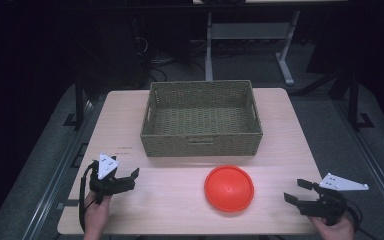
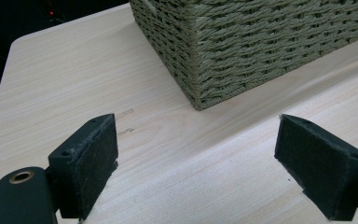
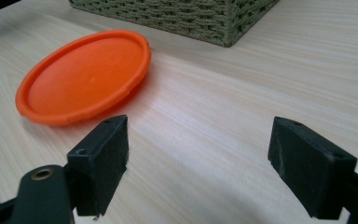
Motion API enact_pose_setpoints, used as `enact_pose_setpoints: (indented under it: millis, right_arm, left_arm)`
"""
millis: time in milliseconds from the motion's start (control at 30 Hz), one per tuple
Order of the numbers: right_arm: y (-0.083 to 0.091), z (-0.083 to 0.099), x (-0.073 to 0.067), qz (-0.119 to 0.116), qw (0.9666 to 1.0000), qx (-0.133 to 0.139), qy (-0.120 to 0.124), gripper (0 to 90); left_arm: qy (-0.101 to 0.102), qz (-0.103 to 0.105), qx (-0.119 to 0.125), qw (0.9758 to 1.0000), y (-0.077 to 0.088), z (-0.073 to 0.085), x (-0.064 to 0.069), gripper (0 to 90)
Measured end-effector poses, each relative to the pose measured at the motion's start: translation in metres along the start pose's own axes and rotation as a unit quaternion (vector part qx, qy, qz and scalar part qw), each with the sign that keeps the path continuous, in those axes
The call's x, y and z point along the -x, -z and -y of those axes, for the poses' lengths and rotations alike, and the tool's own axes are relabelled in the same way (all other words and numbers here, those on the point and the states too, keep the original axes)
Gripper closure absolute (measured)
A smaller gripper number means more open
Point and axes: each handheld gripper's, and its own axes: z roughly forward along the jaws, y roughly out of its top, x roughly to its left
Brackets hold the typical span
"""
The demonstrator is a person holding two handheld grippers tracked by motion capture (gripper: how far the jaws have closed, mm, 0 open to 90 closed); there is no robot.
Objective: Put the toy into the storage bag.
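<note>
Beside right gripper (image 1: 296, 191) — orange plate (image 1: 229, 188).

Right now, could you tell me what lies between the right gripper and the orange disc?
Only bare wooden table: the right gripper view shows nothing between the open right gripper and the orange disc.

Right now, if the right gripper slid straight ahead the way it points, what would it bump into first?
Probably the orange plate. The right gripper has its fingers open with nothing between them, aimed left across the table. Its own view puts the plate a bit left of centre, so it might clip just the rim.
</note>
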Motion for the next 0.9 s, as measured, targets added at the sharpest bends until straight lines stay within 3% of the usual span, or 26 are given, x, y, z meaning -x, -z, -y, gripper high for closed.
enact_pose_setpoints:
  millis: [167, 333, 467, 633, 900]
  right_arm:
    - [-0.01, -0.008, 0.001, -0.006, 0.9999, -0.009, 0.005, 19.3]
    - [-0.014, -0.018, 0.0, -0.03, 0.9994, -0.014, 0.001, 18.9]
    - [-0.018, -0.027, -0.002, -0.032, 0.9991, -0.026, 0.012, 18.8]
    - [-0.024, -0.036, -0.006, -0.043, 0.9979, -0.042, 0.025, 19.0]
    - [-0.035, -0.048, -0.007, -0.056, 0.9965, -0.056, 0.026, 17.0]
  left_arm:
    - [0.007, 0.0, 0.0, 1.0, 0.001, 0.001, -0.001, 12.7]
    - [0.005, 0.002, 0.0, 1.0, 0.002, 0.002, 0.0, 12.8]
    - [0.002, -0.001, 0.002, 1.0, 0.003, 0.003, 0.0, 12.8]
    - [0.016, -0.009, 0.008, 0.9998, 0.006, 0.003, -0.004, 12.8]
    - [0.016, -0.011, 0.006, 0.9998, 0.004, 0.004, -0.005, 12.8]
